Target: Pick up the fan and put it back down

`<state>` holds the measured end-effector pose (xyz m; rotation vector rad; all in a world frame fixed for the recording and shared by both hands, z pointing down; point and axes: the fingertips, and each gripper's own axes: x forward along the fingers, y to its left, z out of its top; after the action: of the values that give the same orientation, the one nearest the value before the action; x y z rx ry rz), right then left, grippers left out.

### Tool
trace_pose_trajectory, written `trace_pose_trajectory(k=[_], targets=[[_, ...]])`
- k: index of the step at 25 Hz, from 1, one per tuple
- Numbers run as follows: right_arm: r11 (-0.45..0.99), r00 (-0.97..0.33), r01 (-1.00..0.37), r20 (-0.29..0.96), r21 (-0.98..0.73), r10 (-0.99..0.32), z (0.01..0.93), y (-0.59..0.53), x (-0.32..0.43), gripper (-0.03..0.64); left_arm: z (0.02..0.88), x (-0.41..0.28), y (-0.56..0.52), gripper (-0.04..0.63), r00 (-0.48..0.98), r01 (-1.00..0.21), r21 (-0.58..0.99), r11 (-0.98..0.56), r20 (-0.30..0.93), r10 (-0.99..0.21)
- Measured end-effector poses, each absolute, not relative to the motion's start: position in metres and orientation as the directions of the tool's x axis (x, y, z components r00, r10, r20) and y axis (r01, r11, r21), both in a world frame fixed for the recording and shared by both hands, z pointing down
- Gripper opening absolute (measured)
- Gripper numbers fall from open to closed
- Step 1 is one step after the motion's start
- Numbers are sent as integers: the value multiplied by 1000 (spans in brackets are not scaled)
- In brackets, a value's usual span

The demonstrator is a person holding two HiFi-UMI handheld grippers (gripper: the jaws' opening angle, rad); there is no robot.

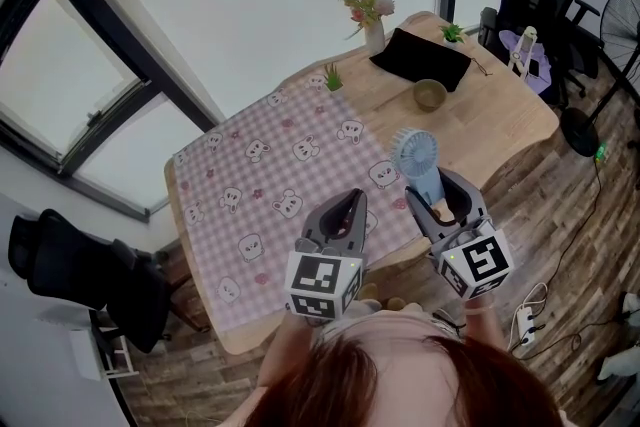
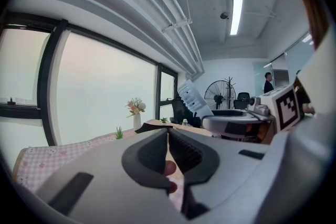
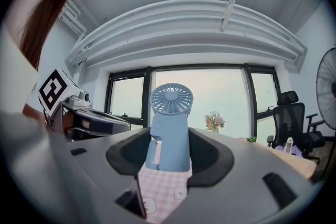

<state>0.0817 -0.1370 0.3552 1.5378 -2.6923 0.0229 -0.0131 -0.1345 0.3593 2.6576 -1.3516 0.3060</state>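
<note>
**Item:** pale blue plastic handheld fan [image 1: 415,160] with a round grille head on a thick stem. It stands upright on the pink checked cloth printed with bears [image 1: 280,165], near the wooden table's [image 1: 500,130] front edge.

**Handling (judged):** light, rigid and smooth-sided. It is top-heavy enough to tip if nudged, and the grille looks delicate. Take it by the stem, below the head.

**Right gripper [image 1: 445,200]:** jaws spread, one on each side of the stem, with the fan at its 12 o'clock. No firm squeeze is evident.

**Left gripper [image 1: 348,207]:** clenched on nothing, at the fan's 8 o'clock.

**Surroundings:**
- An olive bowl [image 1: 430,95], a black mat [image 1: 420,58] and a white vase of flowers [image 1: 372,33] lie toward the fan's 12 o'clock, well apart from it.
- Nothing blocks a straight lift.
</note>
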Motion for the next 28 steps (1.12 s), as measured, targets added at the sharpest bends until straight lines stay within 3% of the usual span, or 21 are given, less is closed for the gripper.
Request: trace_pose_trajectory(k=[28], targets=[[527,-504,-848,216,64,-837,418,-170,68,212,382,-19,-145,15,585,-803,72,-591,283,-760]])
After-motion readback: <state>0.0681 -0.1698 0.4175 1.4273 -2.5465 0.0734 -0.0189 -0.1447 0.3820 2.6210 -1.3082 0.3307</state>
